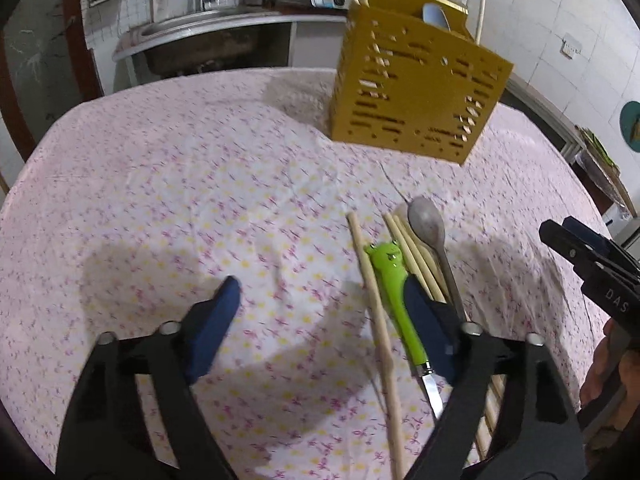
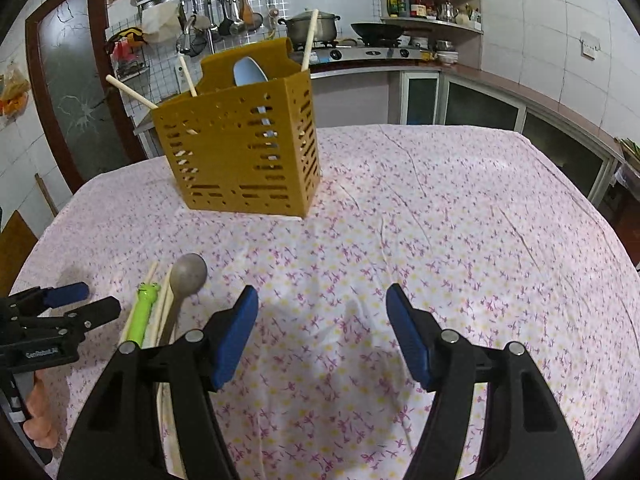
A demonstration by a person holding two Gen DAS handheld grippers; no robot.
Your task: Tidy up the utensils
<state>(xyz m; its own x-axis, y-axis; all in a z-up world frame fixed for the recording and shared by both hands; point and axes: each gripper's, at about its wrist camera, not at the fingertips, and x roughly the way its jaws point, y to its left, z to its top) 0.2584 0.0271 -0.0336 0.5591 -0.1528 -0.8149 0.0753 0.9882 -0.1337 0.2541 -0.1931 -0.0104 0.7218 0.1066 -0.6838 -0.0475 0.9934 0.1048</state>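
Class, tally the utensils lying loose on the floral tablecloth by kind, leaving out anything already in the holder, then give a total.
Wooden chopsticks: at least 4; the bunch partly hidden by the gripper
Grey metal spoon: 1
Small knife with green frog-shaped handle: 1
Total: at least 6

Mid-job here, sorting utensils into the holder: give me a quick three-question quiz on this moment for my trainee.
1. True or false: the left gripper is shut on the green frog-handled knife.
2. What blue utensil already stands in the yellow holder? A) fork B) spoon C) ladle
3. Name the grey utensil lying beside the chopsticks on the tablecloth.

Key
1. False: its jaws stand open, empty, with one finger over the knife.
2. B, the blue spoon.
3. The grey spoon.
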